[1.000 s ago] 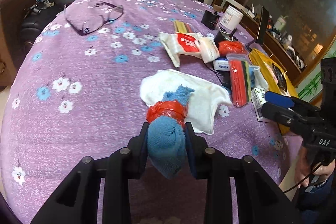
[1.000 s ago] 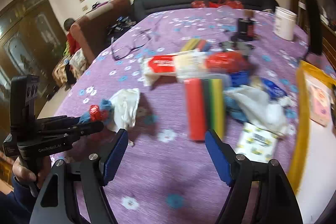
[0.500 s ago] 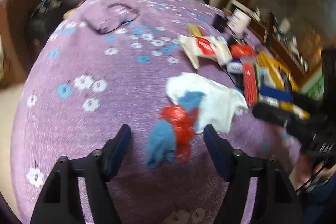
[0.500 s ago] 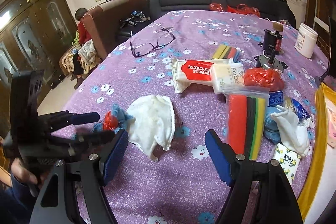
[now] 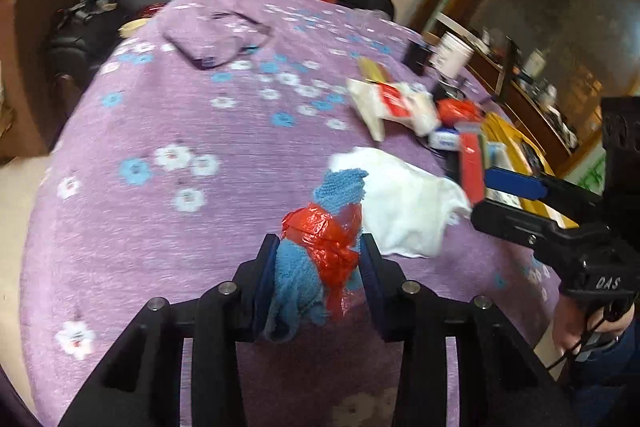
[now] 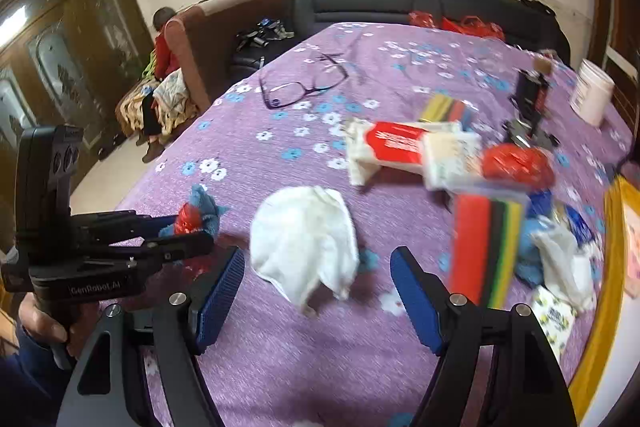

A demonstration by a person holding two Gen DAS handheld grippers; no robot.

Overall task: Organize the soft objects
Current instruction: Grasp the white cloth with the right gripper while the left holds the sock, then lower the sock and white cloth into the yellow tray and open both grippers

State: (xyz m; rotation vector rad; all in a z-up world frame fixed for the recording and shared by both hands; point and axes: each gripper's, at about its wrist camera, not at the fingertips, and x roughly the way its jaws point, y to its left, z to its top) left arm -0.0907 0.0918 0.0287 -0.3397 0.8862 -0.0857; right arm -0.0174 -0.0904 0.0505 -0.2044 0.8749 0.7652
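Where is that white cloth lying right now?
The white cloth lies on the purple bedspread, ahead of the right claw, between the blue bundle and the sponge pack.

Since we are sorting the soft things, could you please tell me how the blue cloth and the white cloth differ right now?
The blue cloth is bunched and wrapped in a red plastic bag; the white cloth is bare and spread loosely. The blue cloth sits between the closing fingers of the left gripper; the white cloth lies free on the purple tablecloth, ahead of the open right gripper. Both are soft fabric.
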